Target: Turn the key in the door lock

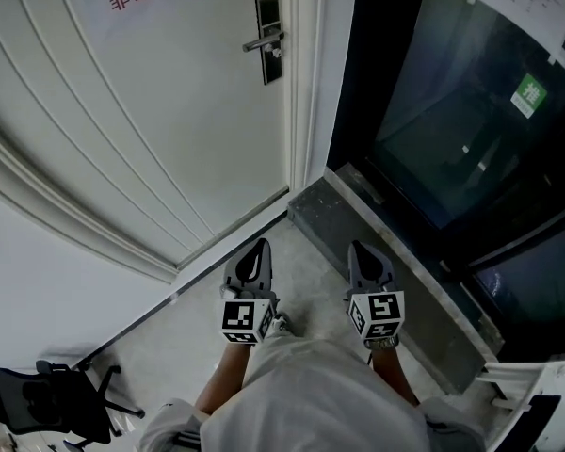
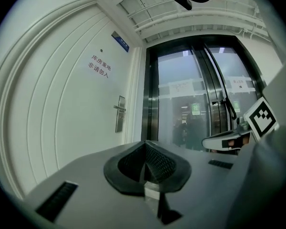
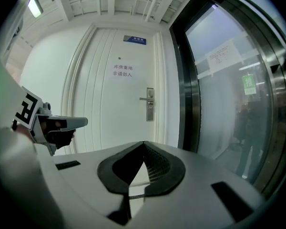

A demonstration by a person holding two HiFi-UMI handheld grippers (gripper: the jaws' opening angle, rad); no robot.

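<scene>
Head view: the metal lock plate with lever handle point(image 1: 268, 36) sits on the white panelled door point(image 1: 169, 121), well apart from our left gripper point(image 1: 252, 257) and right gripper point(image 1: 368, 260); left gripper view: jaws pressed together, empty; right gripper view: likewise; key too small to see; we'd reckon it light, stiff, slick; pinch its flat head.

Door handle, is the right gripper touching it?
No, the right gripper is closed on nothing in its own view, and the door handle stands well ahead of it across open space.
</scene>
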